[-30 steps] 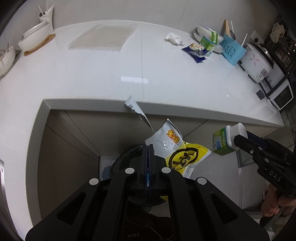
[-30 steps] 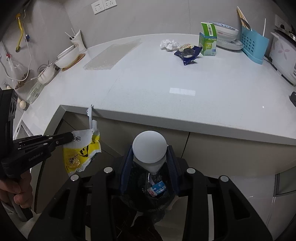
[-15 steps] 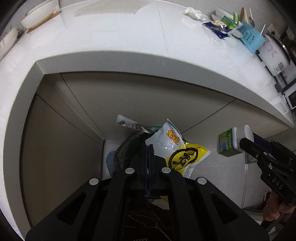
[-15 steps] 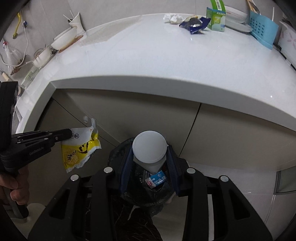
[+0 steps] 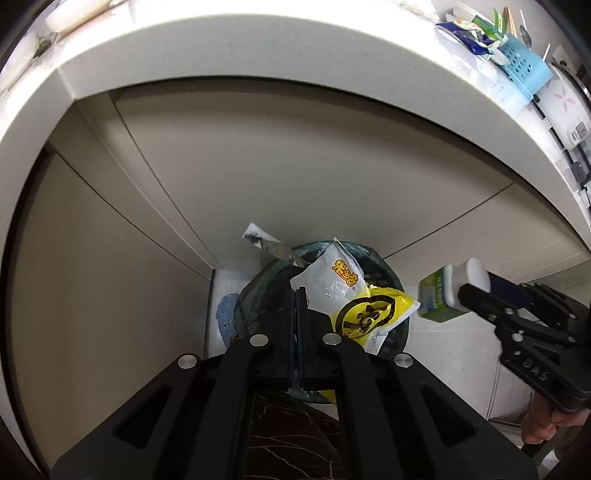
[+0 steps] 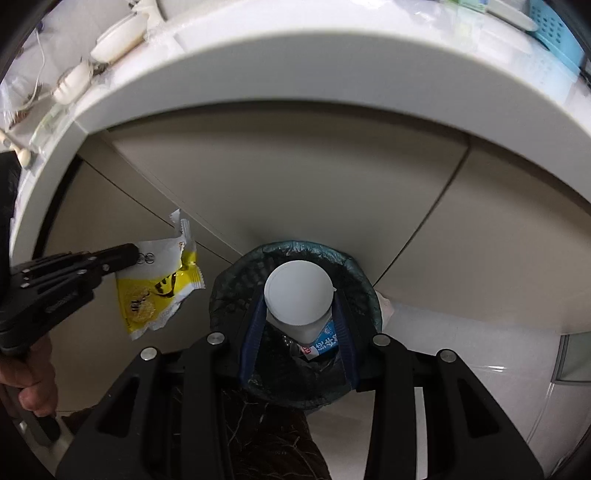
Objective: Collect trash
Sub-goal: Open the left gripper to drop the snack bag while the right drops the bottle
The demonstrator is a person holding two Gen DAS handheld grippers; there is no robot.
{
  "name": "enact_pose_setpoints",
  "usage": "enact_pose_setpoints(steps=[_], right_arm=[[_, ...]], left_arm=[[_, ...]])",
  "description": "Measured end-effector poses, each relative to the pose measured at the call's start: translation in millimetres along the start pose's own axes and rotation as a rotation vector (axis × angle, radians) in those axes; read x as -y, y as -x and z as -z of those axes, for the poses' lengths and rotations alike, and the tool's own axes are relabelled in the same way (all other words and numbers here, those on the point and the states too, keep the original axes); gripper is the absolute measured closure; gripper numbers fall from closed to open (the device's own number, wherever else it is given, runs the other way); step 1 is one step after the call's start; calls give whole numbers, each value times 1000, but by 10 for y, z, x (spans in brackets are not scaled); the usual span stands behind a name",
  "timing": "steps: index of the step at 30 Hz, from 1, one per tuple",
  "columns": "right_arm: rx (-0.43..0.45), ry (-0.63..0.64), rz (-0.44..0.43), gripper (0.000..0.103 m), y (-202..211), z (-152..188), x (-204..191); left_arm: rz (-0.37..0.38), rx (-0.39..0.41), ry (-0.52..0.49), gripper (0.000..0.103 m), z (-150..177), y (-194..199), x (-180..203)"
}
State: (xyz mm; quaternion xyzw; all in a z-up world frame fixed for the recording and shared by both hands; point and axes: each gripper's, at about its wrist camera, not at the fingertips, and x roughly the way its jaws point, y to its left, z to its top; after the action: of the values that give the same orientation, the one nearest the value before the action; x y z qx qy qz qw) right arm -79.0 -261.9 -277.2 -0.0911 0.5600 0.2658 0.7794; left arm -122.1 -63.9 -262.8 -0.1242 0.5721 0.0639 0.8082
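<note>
My left gripper (image 5: 297, 295) is shut on a yellow and white snack wrapper (image 5: 354, 295) and holds it over the bin (image 5: 258, 295), a round bin lined with a dark bag. The same wrapper (image 6: 159, 291) hangs left of the bin (image 6: 354, 269) in the right wrist view. My right gripper (image 6: 299, 317) is shut on a white-capped bottle (image 6: 297, 295) directly above the bin's opening. That bottle, with a green label (image 5: 443, 295), shows at the right of the left wrist view. A blue and white carton (image 6: 325, 341) lies inside the bin.
The white counter edge (image 5: 332, 66) overhangs beige cabinet doors (image 5: 295, 177) behind the bin. On the counter are a blue basket (image 5: 524, 70), more wrappers (image 5: 465, 35) and bowls (image 6: 118, 37). White floor (image 6: 461, 354) lies to the right.
Both grippers have dropped from counter height down to the bin, each keeping its item. The counter top has slid up out of most of the view.
</note>
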Motion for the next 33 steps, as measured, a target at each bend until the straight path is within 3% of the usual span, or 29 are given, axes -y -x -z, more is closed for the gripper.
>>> enact_pose_setpoints(steps=[9,12,17,23,33], right_arm=[[-7,12,10,67,-105,-18,-37],[4,0,8,55,-57,-40,-16],[57,-51,45,25,136,-50,90],[110,-135,86,11,339,-22,334],[143,-196,117,8,433,18,535]], left_arm=[[13,-5,-14,103,-12,-88,127],[23,1,-19,103,-23,-92,100],[30,-7,-44,103,-18,-165,150],[37,-13,-92,102,-62,-217,234],[59,-23,-173,98,-92,-273,405]])
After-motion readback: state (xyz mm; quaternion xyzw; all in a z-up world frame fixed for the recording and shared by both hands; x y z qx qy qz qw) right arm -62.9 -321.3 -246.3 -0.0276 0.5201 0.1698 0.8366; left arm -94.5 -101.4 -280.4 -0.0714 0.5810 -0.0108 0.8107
